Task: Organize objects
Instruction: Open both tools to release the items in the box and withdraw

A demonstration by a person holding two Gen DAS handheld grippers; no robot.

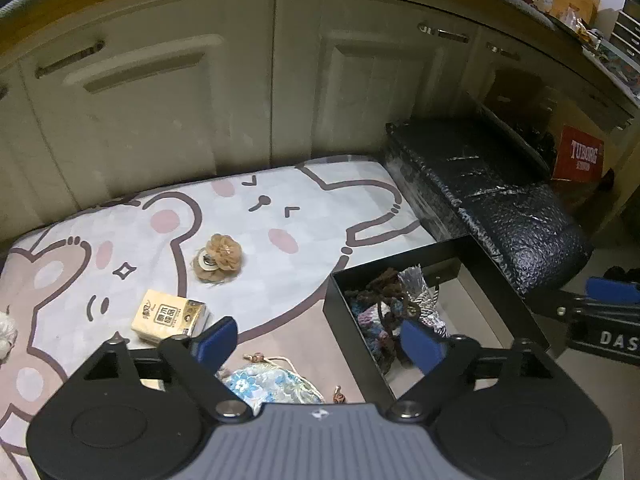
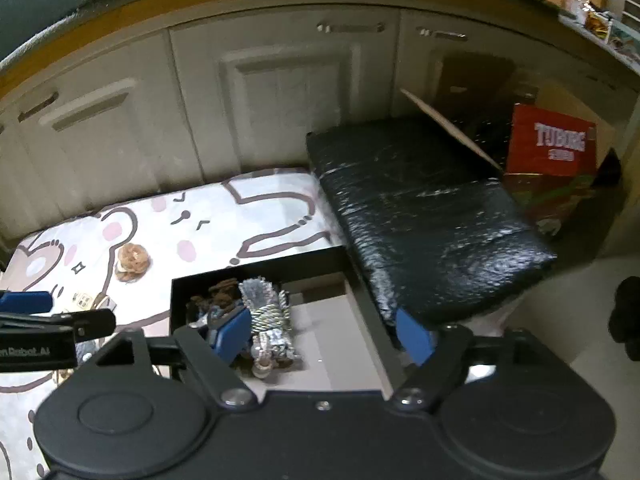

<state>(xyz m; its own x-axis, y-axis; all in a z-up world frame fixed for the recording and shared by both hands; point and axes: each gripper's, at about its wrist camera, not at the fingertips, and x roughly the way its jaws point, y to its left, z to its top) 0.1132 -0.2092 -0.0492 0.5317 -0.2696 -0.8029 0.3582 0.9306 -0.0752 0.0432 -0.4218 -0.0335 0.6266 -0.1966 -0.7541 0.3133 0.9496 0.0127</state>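
Note:
A black open box [image 1: 340,312] [image 2: 180,304] lies on the bear-print mat [image 1: 280,224] and holds a heap of yarn and a silver tassel item [image 1: 424,296] [image 2: 264,308]. My left gripper [image 1: 320,340] hangs open above the mat, nothing between its blue pads. Below it lies a blue floral pouch [image 1: 272,384]. A yellow tissue pack [image 1: 168,316] and a tan fabric flower [image 1: 220,258] [image 2: 132,260] rest on the mat. My right gripper [image 2: 324,332] stands open above the box, its pads clear of the bundle.
A black textured block [image 1: 488,208] [image 2: 424,208] lies right of the mat. Cream cabinet doors [image 1: 160,112] stand behind. A red carton [image 1: 580,156] [image 2: 552,144] sits at far right. A white fluffy item [image 1: 6,336] shows at the mat's left edge.

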